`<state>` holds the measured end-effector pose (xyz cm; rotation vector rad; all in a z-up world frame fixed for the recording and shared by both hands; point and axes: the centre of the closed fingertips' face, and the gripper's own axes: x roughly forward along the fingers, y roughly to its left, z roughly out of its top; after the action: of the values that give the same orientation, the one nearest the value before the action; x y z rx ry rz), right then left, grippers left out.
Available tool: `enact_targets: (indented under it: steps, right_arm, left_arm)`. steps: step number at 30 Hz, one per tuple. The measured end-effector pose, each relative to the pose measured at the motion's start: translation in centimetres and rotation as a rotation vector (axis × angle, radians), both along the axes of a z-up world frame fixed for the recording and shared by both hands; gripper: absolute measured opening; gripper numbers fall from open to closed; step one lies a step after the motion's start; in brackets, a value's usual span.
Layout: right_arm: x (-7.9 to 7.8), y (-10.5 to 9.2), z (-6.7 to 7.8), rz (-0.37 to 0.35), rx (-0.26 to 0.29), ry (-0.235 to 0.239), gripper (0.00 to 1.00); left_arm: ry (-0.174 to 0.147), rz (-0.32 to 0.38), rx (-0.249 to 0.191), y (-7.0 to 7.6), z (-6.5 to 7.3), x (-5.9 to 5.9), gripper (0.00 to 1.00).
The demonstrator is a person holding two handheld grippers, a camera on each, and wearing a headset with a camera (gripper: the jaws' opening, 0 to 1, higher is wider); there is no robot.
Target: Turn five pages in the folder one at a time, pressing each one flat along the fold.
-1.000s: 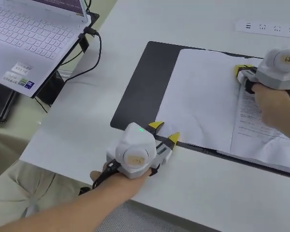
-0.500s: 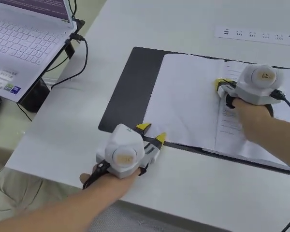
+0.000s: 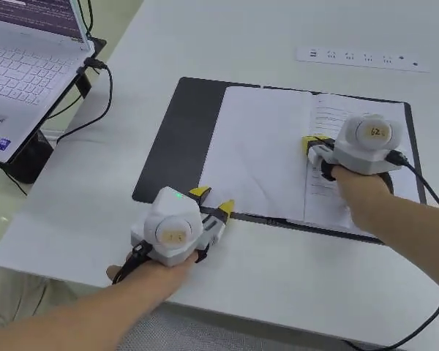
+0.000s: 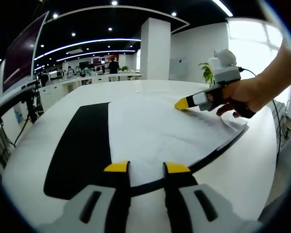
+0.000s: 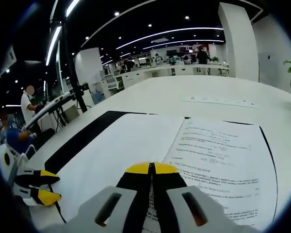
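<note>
Right tool (image 3: 312, 144), closed empty, presses the fold (image 3: 305, 201); left tool (image 3: 213, 199) part-open at seven o'clock; dragging could crumple the page (image 3: 256, 146)

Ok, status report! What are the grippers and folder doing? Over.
Left gripper open, at near edge of folder. Right gripper shut, tips at the fold. Folder lies open, flat. Laptop cable well aside.
</note>
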<state>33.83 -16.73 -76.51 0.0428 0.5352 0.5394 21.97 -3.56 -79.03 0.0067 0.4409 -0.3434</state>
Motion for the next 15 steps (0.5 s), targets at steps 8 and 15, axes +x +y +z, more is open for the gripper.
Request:
enact_targets:
  steps: [8,15]
  right_arm:
    - [-2.3,-0.1,-0.2,0.045,-0.024,0.004,0.00]
    - [-4.7,0.1,-0.3,0.063,-0.026,-0.001,0.00]
  left_arm:
    - [-0.002,-0.003,0.003,0.0,0.1,-0.1,0.26]
    - [-0.004,-0.002,0.001,-0.1,0.2,-0.2,0.26]
